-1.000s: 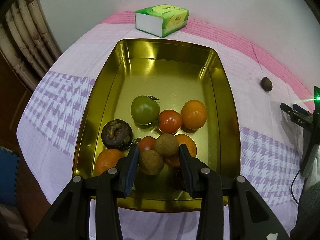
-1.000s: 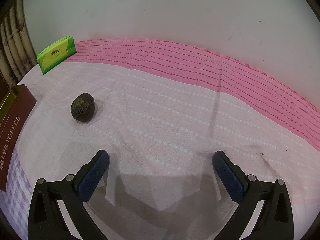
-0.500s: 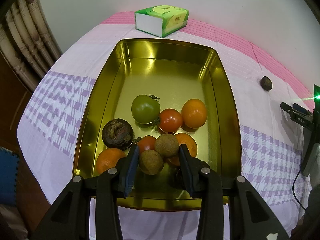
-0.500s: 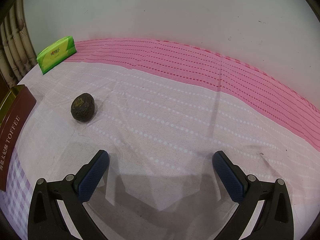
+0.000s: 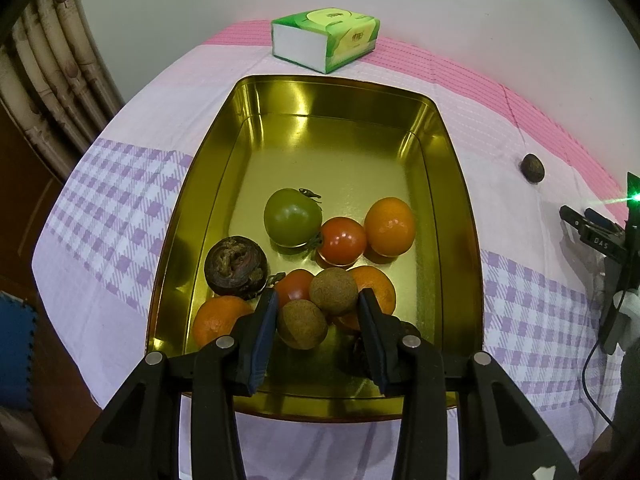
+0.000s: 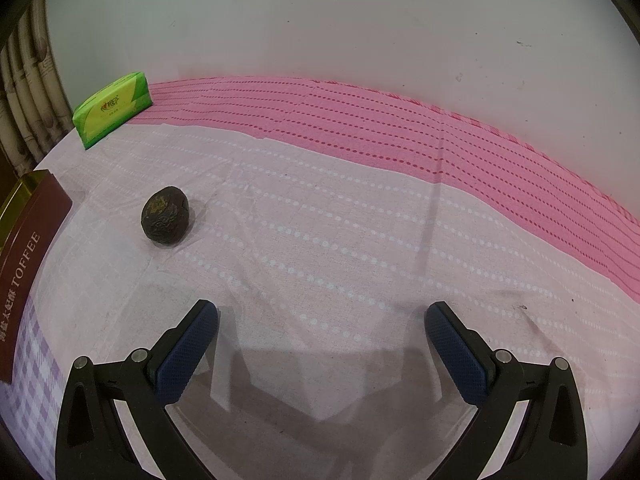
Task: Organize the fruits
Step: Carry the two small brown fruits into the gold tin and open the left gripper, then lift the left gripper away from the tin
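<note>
You held the left gripper [image 5: 316, 312] tipped steeply down over the near end of the gold tin [image 5: 460, 216], its jaws set narrow around two brown round fruits [image 5: 334, 294]; whether the pads actually pressed on either, I could not tell. Around them in the tin lay oranges [image 5: 390, 226], red tomatoes [image 5: 342, 241], a green tomato [image 5: 292, 217] and a dark mangosteen [image 5: 235, 266], all crowded toward the near half. Your right gripper [image 6: 320, 320] angled down over bare cloth with its jaws spread wide and nothing between them. One dark wrinkled fruit [image 6: 165, 220] sat alone on the tablecloth [image 6: 320, 240], well apart from that gripper and just outside the tin's maroon side. The cloth was pale pink with a deeper pink band at the far edge and lilac checks nearer you. A green tissue pack [image 5: 326, 38] lay beyond the tin, near the plain wall.
</note>
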Available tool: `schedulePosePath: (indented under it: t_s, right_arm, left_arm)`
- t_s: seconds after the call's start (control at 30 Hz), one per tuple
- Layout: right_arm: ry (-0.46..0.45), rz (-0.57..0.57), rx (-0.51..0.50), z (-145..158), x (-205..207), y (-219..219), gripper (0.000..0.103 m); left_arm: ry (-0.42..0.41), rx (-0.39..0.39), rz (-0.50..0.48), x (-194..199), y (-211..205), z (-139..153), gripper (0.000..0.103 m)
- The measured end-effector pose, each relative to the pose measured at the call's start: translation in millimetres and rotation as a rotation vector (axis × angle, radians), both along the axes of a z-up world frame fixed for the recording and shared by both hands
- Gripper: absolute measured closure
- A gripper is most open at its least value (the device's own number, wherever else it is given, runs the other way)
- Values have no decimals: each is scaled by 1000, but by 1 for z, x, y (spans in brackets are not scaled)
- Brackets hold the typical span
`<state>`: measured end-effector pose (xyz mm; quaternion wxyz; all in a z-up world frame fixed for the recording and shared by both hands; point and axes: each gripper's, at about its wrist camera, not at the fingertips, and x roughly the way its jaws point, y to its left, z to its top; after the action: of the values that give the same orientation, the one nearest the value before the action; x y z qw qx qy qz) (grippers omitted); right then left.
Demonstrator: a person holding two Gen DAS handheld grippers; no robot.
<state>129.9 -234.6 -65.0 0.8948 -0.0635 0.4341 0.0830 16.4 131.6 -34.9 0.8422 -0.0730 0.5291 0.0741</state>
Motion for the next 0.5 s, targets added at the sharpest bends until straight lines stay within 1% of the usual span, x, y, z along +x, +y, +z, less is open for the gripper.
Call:
schedulePosePath:
  t_s: [0.17,0.23,0.37,0.43,0.5]
  right_arm:
    - [0,0,1,0,0,0,0]
    - [1,0,1,0,0,0,0]
    - [4,6,1,-1,-3,1,0]
    - [18,12,0,0,-4,3,0]
    - [24,14,-4,0,-4,5,0]
  left_arm:
    - [-5,1,3,0,1,2,65]
    - [-7,5,7,0,3,4,59]
    - [-17,6,3,-1,5,7,57]
    - [-21,6,6,-1,6,8,54]
    - [-29,2,6,-1,7,10,54]
